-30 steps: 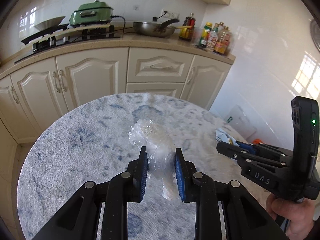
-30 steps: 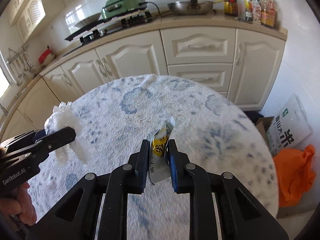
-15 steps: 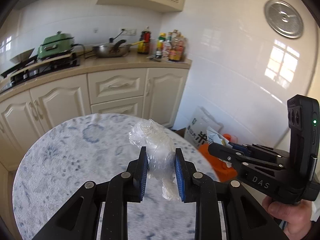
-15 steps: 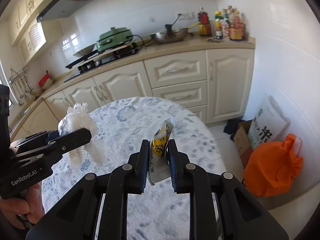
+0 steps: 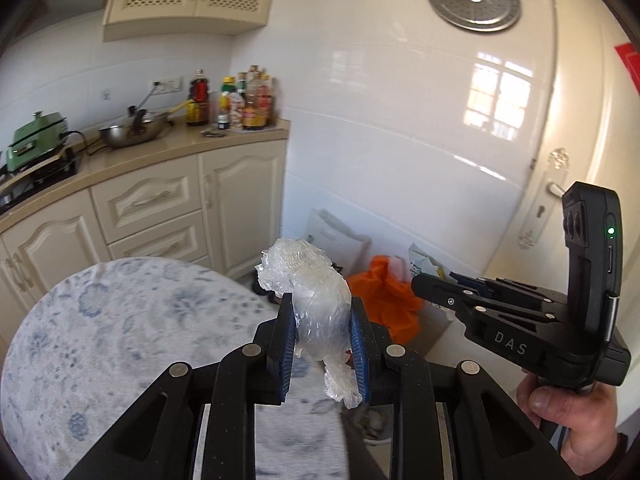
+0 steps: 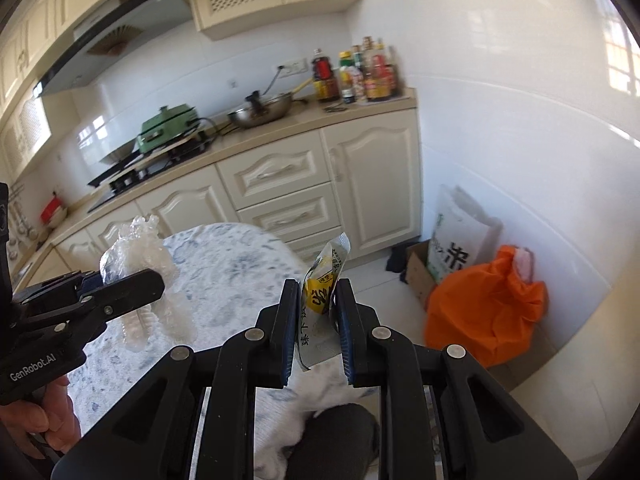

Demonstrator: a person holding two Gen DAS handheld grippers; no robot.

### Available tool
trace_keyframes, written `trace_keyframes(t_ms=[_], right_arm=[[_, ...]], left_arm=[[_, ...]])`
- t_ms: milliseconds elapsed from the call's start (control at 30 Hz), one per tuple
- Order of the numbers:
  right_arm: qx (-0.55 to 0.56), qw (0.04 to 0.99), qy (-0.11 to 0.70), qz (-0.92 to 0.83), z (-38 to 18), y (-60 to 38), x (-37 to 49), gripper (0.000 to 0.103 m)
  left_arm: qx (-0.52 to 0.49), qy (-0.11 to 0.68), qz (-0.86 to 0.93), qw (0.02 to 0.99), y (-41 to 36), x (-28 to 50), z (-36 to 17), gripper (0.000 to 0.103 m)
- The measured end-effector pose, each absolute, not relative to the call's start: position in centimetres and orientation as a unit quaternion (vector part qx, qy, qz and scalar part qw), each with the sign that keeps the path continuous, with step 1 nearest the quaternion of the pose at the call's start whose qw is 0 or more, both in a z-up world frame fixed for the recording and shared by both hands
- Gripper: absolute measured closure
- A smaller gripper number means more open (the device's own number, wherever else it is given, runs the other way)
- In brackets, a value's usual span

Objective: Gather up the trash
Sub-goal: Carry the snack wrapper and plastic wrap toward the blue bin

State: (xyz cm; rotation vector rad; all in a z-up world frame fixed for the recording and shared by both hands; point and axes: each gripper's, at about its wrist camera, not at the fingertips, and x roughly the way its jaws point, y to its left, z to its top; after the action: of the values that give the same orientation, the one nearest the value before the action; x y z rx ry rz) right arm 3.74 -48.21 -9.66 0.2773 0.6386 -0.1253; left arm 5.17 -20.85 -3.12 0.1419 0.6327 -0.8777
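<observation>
I'm over the round blue-and-white patterned surface [image 5: 120, 340] in a cream-cabinet kitchen with white tiled walls and an orange bag [image 6: 486, 308] on the floor. My left tongs [image 5: 322, 336] are pinching crumpled clear plastic [image 5: 316, 300]; the right tongs [image 6: 318, 320] are clamped on a yellow-and-silver sachet [image 6: 322, 292] with Chinese print. Rig lettering reads "DAS" and "GenRobot.AI".
</observation>
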Motion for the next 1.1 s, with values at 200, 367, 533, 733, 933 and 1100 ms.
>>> trace_keyframes(t_ms=[200, 367, 533, 733, 933, 1100], right_arm=[[0.162, 0.929, 0.312, -0.117, -10.4, -52.9, 0.0, 0.084], [0.183, 0.914, 0.326, -0.16, -12.3, -56.5, -2.4, 0.084], [0.219, 0.892, 0.347, -0.19, -15.4, -59.9, -3.9, 0.084], [0.253, 0.866, 0.378, -0.209, -19.7, -63.1, -4.3, 0.084], [0.294, 0.839, 0.401, -0.22, -24.2, -66.3, -3.8, 0.084], [0.316, 0.821, 0.415, -0.232, -26.7, -68.0, -3.6, 0.07]], left_arm=[[0.087, 0.318, -0.459, 0.825, -25.9, 3.0, -3.7, 0.082], [0.107, 0.351, -0.485, 0.793, -31.3, 2.9, -5.7, 0.082], [0.141, 0.38, -0.501, 0.765, -37.3, 2.9, -8.6, 0.082], [0.174, 0.43, -0.504, 0.729, -44.1, 3.5, -13.7, 0.081], [0.197, 0.464, -0.501, 0.704, -50.1, 5.4, -17.3, 0.08], [0.226, 0.482, -0.494, 0.688, -53.6, 6.7, -19.5, 0.053]])
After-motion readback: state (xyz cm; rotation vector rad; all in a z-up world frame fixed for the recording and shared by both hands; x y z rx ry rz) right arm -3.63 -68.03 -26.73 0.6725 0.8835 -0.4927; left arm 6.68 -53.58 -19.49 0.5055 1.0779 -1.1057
